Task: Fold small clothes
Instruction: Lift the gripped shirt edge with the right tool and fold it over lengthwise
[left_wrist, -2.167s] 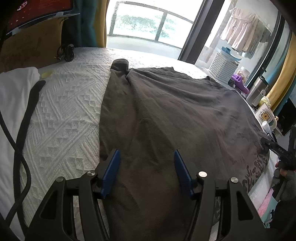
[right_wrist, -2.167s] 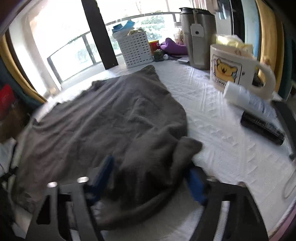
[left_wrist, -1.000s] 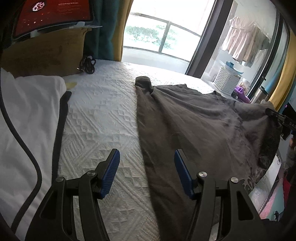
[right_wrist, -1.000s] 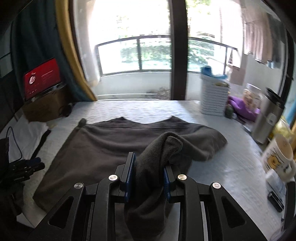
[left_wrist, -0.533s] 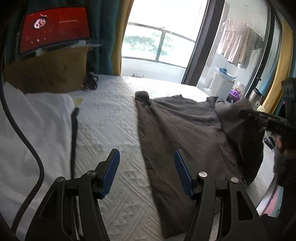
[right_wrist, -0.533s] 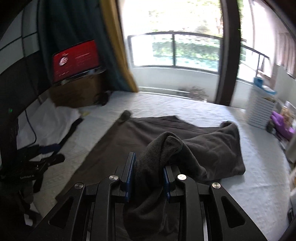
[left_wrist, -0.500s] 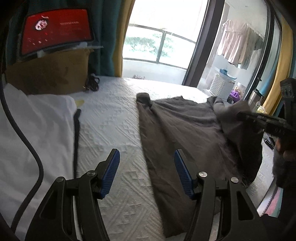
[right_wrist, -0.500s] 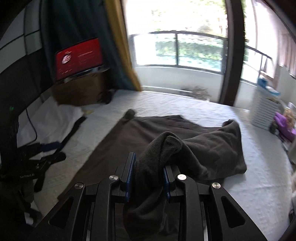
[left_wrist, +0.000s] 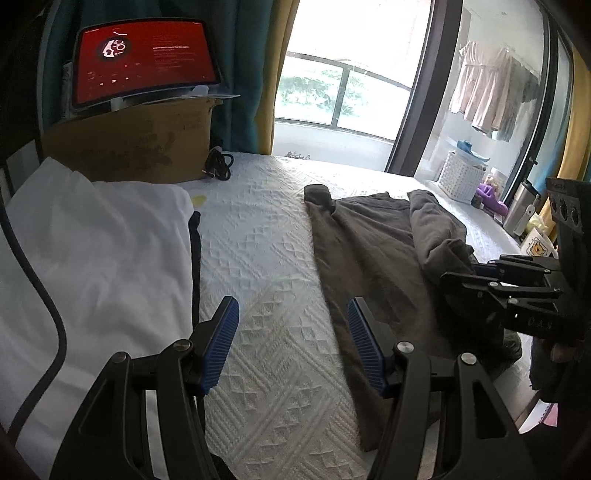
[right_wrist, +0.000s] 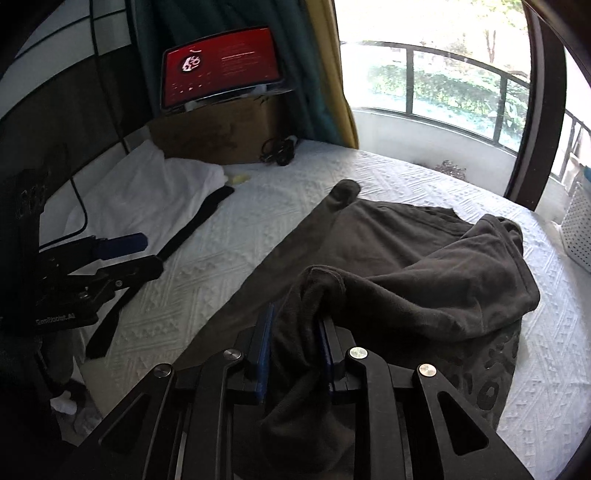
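Your right gripper (right_wrist: 293, 341) has its jaws clamped on a bunched fold of the dark grey T-shirt (right_wrist: 388, 254), and the pinched cloth hangs down between the blue pads. From that grip the shirt's right half is lifted and doubled over the rest of the garment, so a thick rolled fold lies across the middle. The other half lies flat on the white quilted bed (right_wrist: 424, 177), one sleeve (right_wrist: 345, 192) pointing toward the far edge by the window. Dark printed lettering shows on the cloth near the bed's right edge.

Your left gripper (left_wrist: 291, 338) hovers with its jaws wide apart and nothing between them, above bare quilt just beside the shirt's left edge (left_wrist: 332, 266). In that view your right gripper (left_wrist: 476, 275) sits at the shirt's other side.

A white garment with dark trim (left_wrist: 92, 240) lies along the bed's left edge. At the far left corner a cardboard box (left_wrist: 140, 144) carries a tablet with a red screen (left_wrist: 144, 61), a coiled black cable (left_wrist: 219, 166) beside it.
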